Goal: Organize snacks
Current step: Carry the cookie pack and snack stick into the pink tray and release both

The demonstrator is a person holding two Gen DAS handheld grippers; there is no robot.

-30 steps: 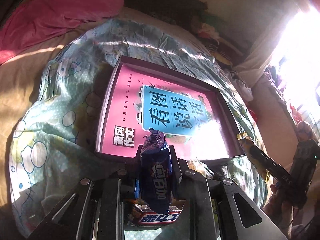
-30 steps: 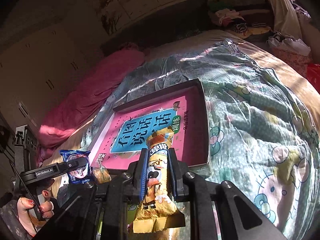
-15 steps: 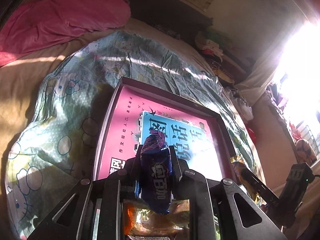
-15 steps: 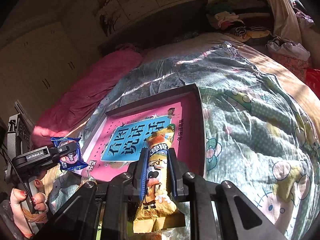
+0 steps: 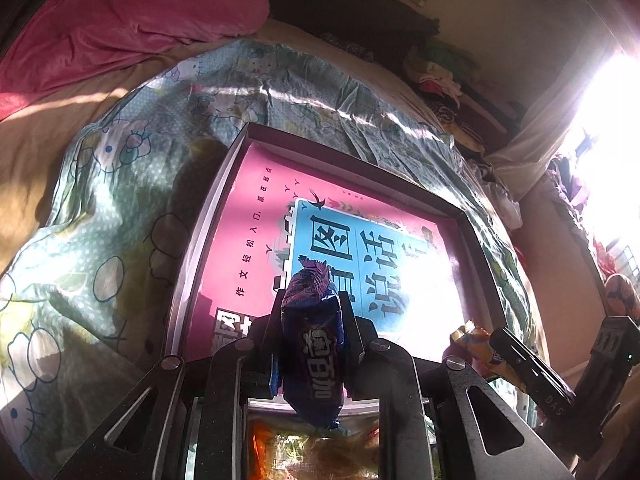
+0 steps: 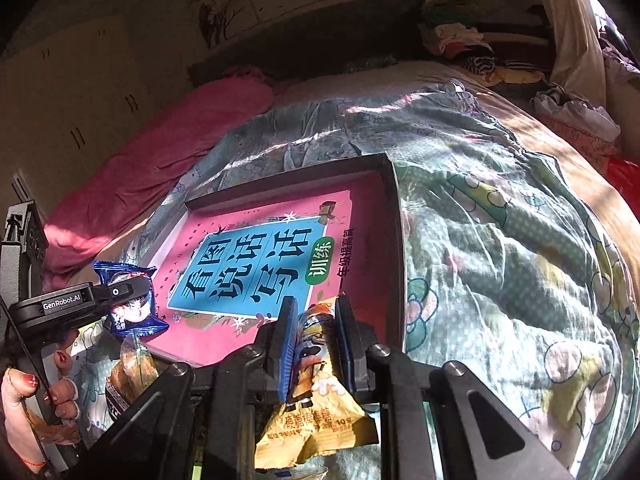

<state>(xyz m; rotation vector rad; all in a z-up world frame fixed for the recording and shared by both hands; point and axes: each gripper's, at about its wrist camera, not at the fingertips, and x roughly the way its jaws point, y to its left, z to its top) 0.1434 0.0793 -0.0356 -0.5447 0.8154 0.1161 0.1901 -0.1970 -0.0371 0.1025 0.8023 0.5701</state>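
Note:
A shallow dark tray (image 5: 208, 216) (image 6: 394, 240) lies on the bed, and a pink and blue book cover (image 5: 256, 240) (image 6: 256, 264) fills its floor. My left gripper (image 5: 312, 312) is shut on a dark blue snack packet (image 5: 314, 344), held above the tray's near edge. In the right wrist view this packet (image 6: 128, 300) shows at the left in the left gripper (image 6: 120, 292). My right gripper (image 6: 314, 312) is shut on a yellow snack packet (image 6: 316, 412), over the tray's near right corner. The left wrist view shows that yellow packet (image 5: 476, 348) at lower right.
More snack packets (image 5: 316, 452) (image 6: 132, 368) lie on the quilt just below the tray's near edge. A patterned green quilt (image 6: 500, 248) covers the bed, with a pink blanket (image 5: 120, 28) at its far side. Clothes (image 6: 460, 40) are piled by the headboard. A hand (image 6: 24, 396) holds the left gripper.
Both grippers moved forward and slightly down toward the tray, each still holding its packet. The tray now looms larger, and the loose snacks below have slid toward the bottom edge.

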